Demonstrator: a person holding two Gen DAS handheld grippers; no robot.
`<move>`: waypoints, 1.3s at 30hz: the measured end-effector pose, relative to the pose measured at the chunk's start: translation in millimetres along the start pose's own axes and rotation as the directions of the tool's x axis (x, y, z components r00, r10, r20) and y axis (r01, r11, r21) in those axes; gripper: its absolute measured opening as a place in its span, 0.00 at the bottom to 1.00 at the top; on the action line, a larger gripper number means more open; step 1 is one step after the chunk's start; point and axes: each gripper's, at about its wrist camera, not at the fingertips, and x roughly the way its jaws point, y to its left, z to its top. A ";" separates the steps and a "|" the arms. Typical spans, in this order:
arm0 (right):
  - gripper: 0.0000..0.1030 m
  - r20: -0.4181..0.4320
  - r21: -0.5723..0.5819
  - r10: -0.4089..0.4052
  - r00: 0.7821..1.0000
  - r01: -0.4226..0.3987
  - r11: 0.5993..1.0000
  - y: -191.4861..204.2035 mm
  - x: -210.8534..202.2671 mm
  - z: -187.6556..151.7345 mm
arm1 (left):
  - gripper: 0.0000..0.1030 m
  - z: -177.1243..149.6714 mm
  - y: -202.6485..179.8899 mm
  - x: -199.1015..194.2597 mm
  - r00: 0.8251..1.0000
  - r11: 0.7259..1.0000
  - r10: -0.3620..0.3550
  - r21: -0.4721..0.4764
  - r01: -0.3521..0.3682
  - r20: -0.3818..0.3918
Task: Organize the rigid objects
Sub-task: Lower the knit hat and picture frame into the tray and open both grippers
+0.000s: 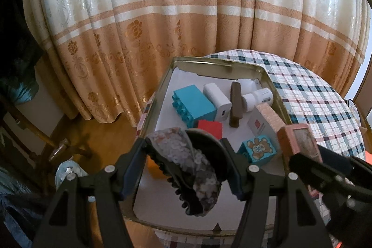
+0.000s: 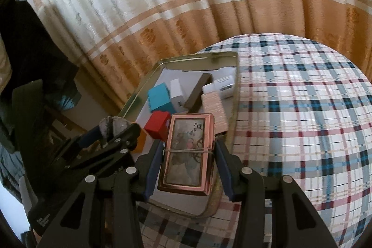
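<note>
While our left gripper [image 1: 189, 163] clamped a sequined hair claw [image 1: 186, 169] over the metal tin [image 1: 148, 108], our right gripper [image 2: 187, 163] pinched a pink case [image 2: 187, 152]

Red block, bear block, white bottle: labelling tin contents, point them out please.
red block [image 1: 210, 127], left wrist view, top face
bear block [image 1: 258, 149], left wrist view, bear picture
white bottle [image 1: 258, 97], left wrist view, body

plaid tablecloth [image 2: 302, 108], teal block [image 1: 194, 104], red block [image 1: 210, 128].

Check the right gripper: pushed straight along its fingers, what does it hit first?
Likely the red block or pink patterned box in the tin, just beyond the held pink case; depth unclear.
</note>
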 end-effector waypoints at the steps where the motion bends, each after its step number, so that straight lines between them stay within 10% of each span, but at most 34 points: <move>1: 0.47 -0.004 -0.007 0.001 1.000 -0.001 1.000 2.0 1.6 -0.4 | 0.62 -0.4 0.6 0.5 1.000 1.000 0.001 0.001 -0.001 -0.001; 39: 0.47 -0.030 0.010 -0.007 1.000 0.008 1.000 -3.0 50.6 58.8 | 0.62 44.1 7.1 22.4 1.000 1.000 -0.018 0.015 0.019 -0.009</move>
